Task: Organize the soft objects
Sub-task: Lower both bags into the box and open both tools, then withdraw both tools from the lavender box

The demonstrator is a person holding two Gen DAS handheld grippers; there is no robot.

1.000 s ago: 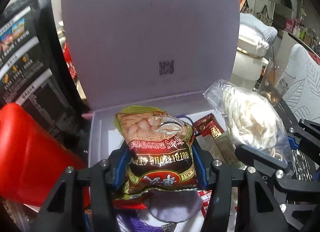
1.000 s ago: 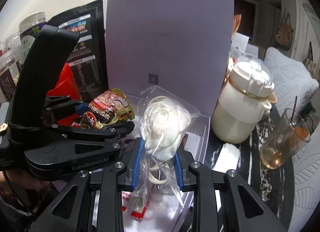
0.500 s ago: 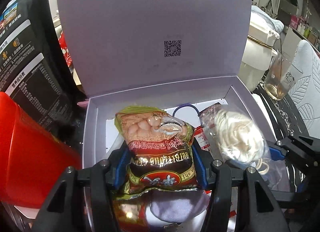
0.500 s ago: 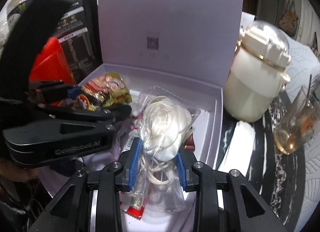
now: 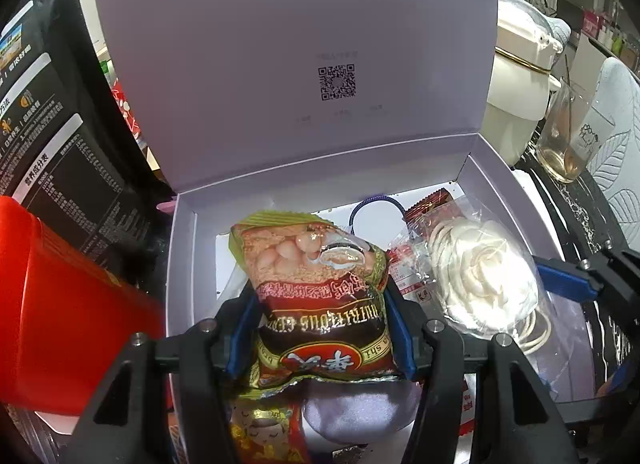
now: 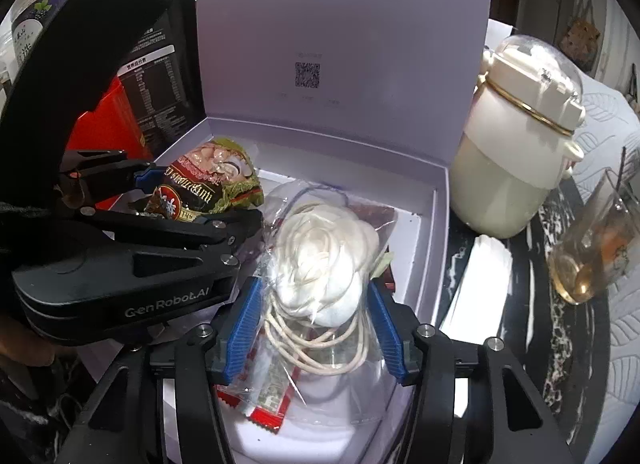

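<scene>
My left gripper is shut on a brown and green snack packet and holds it over the open lilac box. The packet also shows in the right wrist view. My right gripper stands open around a clear bag with a white flower and cord, which rests in the box; the blue pads are apart from the bag. The bag shows in the left wrist view too.
The box lid stands upright behind. Red sachets and a purple pouch lie in the box. A red container and a black carton stand left. A cream jar and a glass stand right.
Both grippers moved down into the box. The right gripper's jaws spread apart and let go of the flower bag, which now lies in the box. The left still grips the snack packet.
</scene>
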